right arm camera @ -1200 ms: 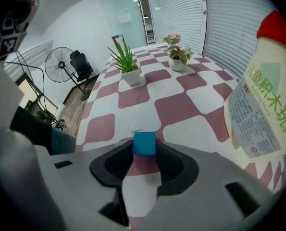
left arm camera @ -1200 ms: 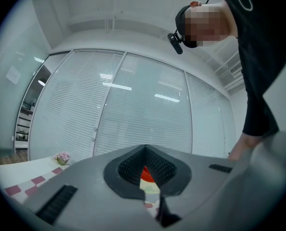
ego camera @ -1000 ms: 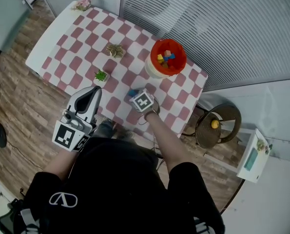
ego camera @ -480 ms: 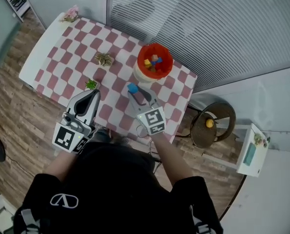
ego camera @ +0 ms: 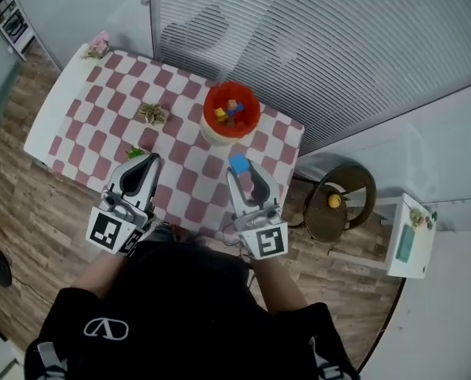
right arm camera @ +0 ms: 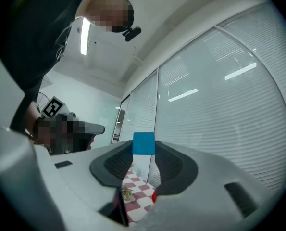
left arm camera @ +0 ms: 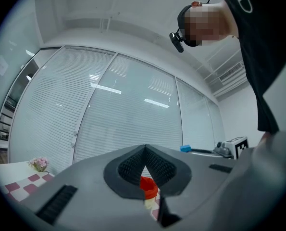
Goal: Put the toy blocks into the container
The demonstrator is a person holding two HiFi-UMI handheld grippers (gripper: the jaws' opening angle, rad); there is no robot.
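A red container [ego camera: 231,111] holding several coloured blocks stands near the far edge of the checkered table [ego camera: 100,101]. My right gripper [ego camera: 241,169] is raised over the table's near right part, shut on a blue block [ego camera: 238,164]. In the right gripper view the blue block [right arm camera: 143,143] sits pinched between the two fingertips, with the tablecloth [right arm camera: 135,184] below. My left gripper [ego camera: 150,159] hovers at the table's near edge, shut and empty. In the left gripper view its jaws meet at the tip [left arm camera: 144,148], and the red container [left arm camera: 148,186] shows through the gap beneath.
Two small potted plants [ego camera: 151,114] [ego camera: 134,151] stand on the table's left half, and pink flowers [ego camera: 99,44] are at its far left corner. A round stool [ego camera: 342,204] and a white box [ego camera: 405,240] stand on the floor to the right. Window blinds run behind the table.
My right gripper has lifted off the table with the blue block and drawn back toward the person. The left gripper has hardly moved.
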